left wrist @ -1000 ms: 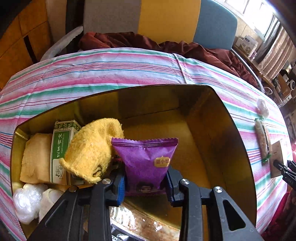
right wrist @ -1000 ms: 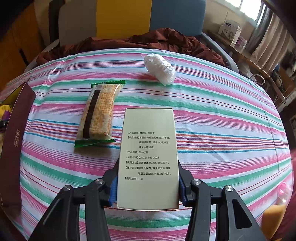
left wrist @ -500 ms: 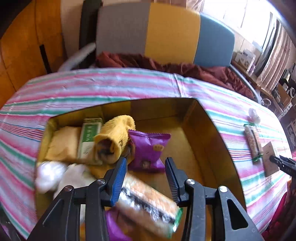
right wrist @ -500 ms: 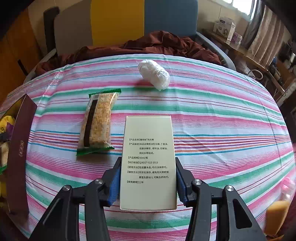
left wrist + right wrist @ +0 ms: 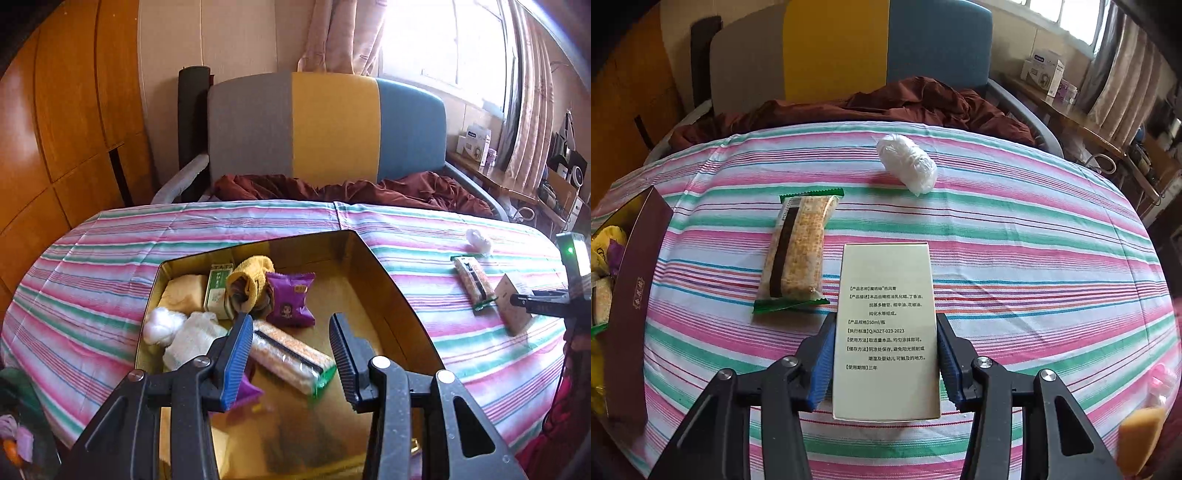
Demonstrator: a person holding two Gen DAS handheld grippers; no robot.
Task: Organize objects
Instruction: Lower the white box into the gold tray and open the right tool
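My left gripper (image 5: pixel 291 325) is open and empty above the gold-lined box (image 5: pixel 399 295). In the box lie a purple snack packet (image 5: pixel 290 299), a yellow towel (image 5: pixel 251 277), a green carton (image 5: pixel 218 288), a cereal bar (image 5: pixel 288 354) and white bundles (image 5: pixel 162 325). My right gripper (image 5: pixel 884 332) is shut on a cream carton (image 5: pixel 886 325) with printed text, held on the striped tablecloth (image 5: pixel 1034 258). A second cereal bar (image 5: pixel 798 254) lies left of the carton and a white plastic bundle (image 5: pixel 908 164) lies beyond it.
The box's maroon outer wall (image 5: pixel 628 306) stands at the left of the right wrist view. A chair (image 5: pixel 328 125) with a dark red cloth (image 5: pixel 354 188) is behind the table. A yellow sponge-like item (image 5: pixel 1141 439) shows at the lower right edge.
My left gripper opened, let go of the purple packet into the box and pulled back and up. My right gripper stays shut on the cream carton and has lifted slightly.
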